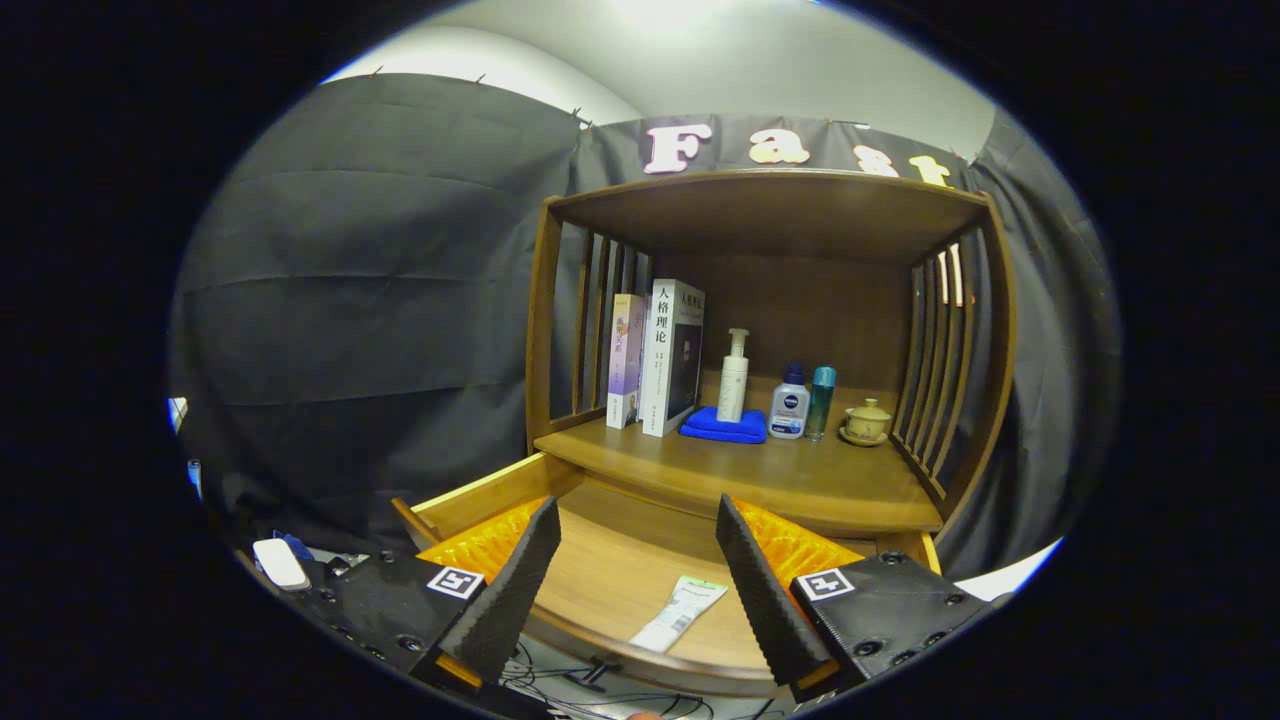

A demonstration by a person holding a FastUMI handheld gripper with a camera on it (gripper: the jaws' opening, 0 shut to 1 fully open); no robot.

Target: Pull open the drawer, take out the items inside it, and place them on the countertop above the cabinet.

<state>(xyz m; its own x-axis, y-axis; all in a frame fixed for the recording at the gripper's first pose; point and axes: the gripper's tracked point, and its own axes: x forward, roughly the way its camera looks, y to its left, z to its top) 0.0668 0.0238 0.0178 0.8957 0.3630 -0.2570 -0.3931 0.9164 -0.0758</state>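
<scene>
Place: staged home corner inside a recording booth
Walls: black cloth (370, 300) hung behind and beside the furniture
Furniture: wooden cabinet (770, 210) with slatted sides
Household items: books (660, 355), pump bottle (734, 378), folded blue towel (724, 425), small lidded teacup (866, 421)

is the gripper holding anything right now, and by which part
Nothing is held. The gripper is open above the open drawer; the tube lies loose between its fingers.
</scene>
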